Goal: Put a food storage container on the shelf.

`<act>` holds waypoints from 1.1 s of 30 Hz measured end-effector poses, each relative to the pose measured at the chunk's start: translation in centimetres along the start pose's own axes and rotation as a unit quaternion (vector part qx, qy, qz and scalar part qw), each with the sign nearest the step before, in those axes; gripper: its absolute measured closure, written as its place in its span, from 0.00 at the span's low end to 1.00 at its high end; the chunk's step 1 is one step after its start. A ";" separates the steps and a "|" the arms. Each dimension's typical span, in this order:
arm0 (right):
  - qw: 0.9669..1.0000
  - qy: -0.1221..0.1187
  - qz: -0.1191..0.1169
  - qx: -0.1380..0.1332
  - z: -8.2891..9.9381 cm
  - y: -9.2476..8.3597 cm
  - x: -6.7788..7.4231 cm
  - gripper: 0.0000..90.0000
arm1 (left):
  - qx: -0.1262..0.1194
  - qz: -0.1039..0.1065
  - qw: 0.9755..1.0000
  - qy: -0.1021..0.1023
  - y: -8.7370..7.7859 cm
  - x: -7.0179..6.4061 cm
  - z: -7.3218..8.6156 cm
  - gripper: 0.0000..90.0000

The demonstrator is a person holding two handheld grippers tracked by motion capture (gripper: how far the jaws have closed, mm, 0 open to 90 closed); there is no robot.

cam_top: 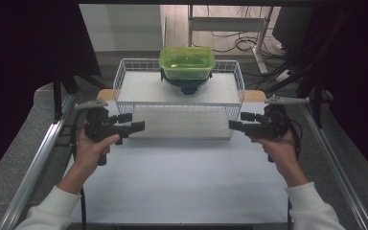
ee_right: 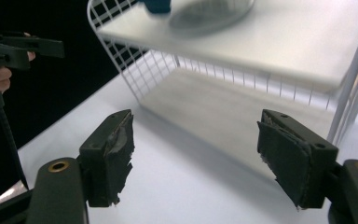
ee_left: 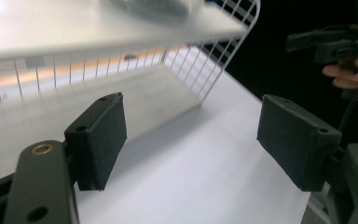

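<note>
Green plastic marks the lid of the container point(cam_top: 187, 62) that sits on the upper shelf of the white wire rack point(cam_top: 124, 79), toward its back edge and resting on a dark, rounded base. In the high view the left gripper point(cam_top: 135, 122) hangs off the rack's front left corner and the right gripper point(cam_top: 239, 121) off its front right corner, both pointing inward, both with jaws spread and nothing between them, both well below the container. From here the likely trouble is the rack itself: a jaw coming in low could catch the wire side wall or front rail and shove the light frame, tipping the container off its base. In the left gripper view the spread pads point(ee_left: 103, 135) frame the rack's lower shelf point(ee_left: 121, 100), not the top one, so a straight push would go under the container. In the right gripper view the pads point(ee_right: 114, 149) look frayed, which I judge could slip on smooth plastic; the upper shelf point(ee_right: 279, 42) lies above them.
</note>
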State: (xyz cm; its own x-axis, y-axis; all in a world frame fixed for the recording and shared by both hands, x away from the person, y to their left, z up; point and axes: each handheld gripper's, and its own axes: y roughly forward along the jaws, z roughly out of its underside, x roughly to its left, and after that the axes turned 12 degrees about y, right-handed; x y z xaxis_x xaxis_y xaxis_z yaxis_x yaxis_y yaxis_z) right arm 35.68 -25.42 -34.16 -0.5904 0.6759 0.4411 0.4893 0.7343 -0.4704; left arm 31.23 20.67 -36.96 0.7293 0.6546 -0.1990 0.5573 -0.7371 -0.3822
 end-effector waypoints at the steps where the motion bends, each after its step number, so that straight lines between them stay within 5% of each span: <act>1: 1.000 -0.002 0.003 0.003 0.7 -0.1 0.1 0.29 | 0.009 -0.002 1.000 0.004 0.1 -0.5 1.2 0.26; 7: 1.000 0.000 0.009 0.019 4.7 -0.3 0.0 0.27 | 0.051 -0.003 0.998 0.019 1.2 -2.2 5.1 0.26; 13: 0.999 0.018 0.019 0.047 8.1 0.2 -1.1 0.26 | 0.081 -0.005 0.997 0.012 2.1 -2.8 8.3 0.26; 22: 0.996 0.019 0.041 0.083 10.9 1.5 -2.5 0.24 | 0.113 -0.019 0.993 0.031 2.9 -3.4 10.1 0.25; 33: 0.998 0.013 0.041 0.053 11.0 0.9 -2.7 0.19 | 0.113 -0.036 0.993 0.028 2.9 -2.9 10.6 0.25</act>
State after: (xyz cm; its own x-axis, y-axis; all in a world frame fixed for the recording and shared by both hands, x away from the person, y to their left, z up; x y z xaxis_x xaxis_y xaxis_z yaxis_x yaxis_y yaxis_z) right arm 30.61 -27.31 -44.19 -0.5333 0.7359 0.4173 0.4637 0.6668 -0.5834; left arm 26.55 18.46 -47.06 0.7160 0.6885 -0.1156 0.5100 -0.6289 -0.5868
